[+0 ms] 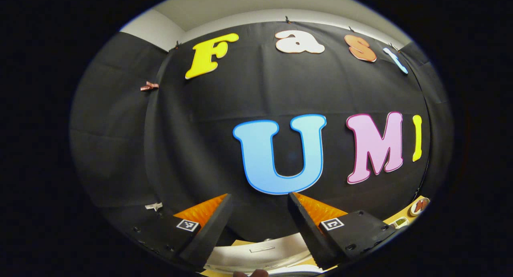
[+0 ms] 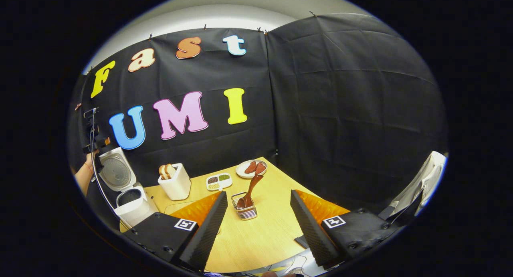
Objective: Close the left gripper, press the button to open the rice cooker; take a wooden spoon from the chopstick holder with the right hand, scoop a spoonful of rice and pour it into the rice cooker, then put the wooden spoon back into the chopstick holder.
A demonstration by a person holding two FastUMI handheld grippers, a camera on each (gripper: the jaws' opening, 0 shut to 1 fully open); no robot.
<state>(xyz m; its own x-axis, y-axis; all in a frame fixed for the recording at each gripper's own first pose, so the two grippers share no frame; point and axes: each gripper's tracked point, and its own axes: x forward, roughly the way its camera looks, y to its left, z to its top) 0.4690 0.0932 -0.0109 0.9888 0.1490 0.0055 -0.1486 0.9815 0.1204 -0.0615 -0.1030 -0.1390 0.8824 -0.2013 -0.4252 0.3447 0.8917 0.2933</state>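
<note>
Wooden table (image 2: 256,233) in black-draped booth; rice cooker (image 2: 130,197) lid up; both grippers' fingers wide, empty

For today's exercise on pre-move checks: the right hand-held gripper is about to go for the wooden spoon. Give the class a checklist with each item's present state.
1. Rice cooker lid open: ok, lid stands up, pot exposed.
2. Wooden spoon in the chopstick holder: ok, leaning, handle up.
3. Right hand-held gripper open: ok, jaws wide apart.
4. Gripper lined up with the spoon: ok, holder sits between its fingers, farther off.
5. Left hand-held gripper out of the way: ok, raised, facing the wall, open.
6. Rice supply located: cannot tell.
</note>
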